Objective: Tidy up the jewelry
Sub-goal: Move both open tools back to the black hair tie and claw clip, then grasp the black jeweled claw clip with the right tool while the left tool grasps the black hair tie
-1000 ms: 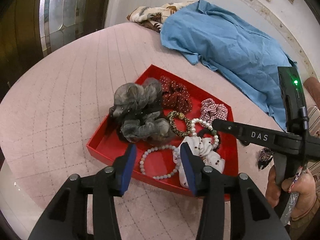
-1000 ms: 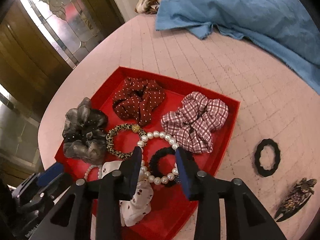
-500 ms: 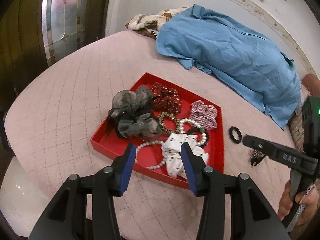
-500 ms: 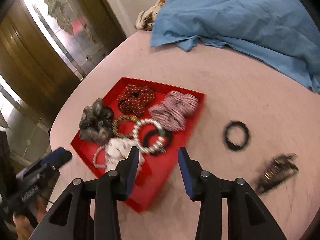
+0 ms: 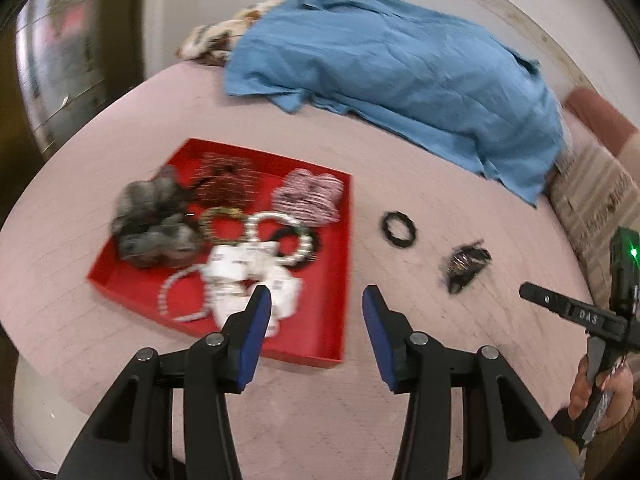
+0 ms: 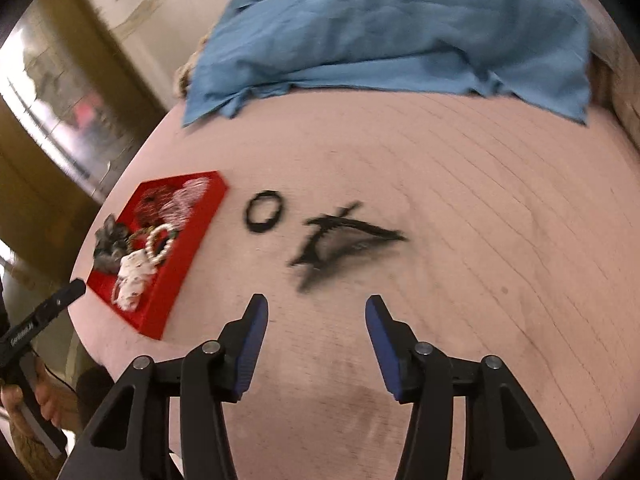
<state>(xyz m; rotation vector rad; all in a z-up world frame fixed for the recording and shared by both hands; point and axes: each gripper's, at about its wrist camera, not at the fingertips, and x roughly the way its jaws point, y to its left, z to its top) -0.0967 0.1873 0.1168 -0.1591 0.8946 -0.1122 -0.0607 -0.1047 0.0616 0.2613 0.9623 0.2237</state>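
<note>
A red tray on the pink table holds several scrunchies, a pearl bracelet and a white spotted scrunchie. It shows at the left in the right wrist view. A black hair tie and a dark hair clip lie on the table right of the tray; in the right wrist view the hair tie and the blurred clip lie ahead. My left gripper is open and empty over the tray's near right corner. My right gripper is open and empty, short of the clip.
A blue cloth lies heaped at the back of the table, also in the right wrist view. A patterned cloth sits behind it. The table's rounded edge runs close on the left. A glass door stands beyond.
Both grippers have pulled back from the tray and swung right, and both have opened wider. The right gripper now faces the hair tie and clip instead of the tray.
</note>
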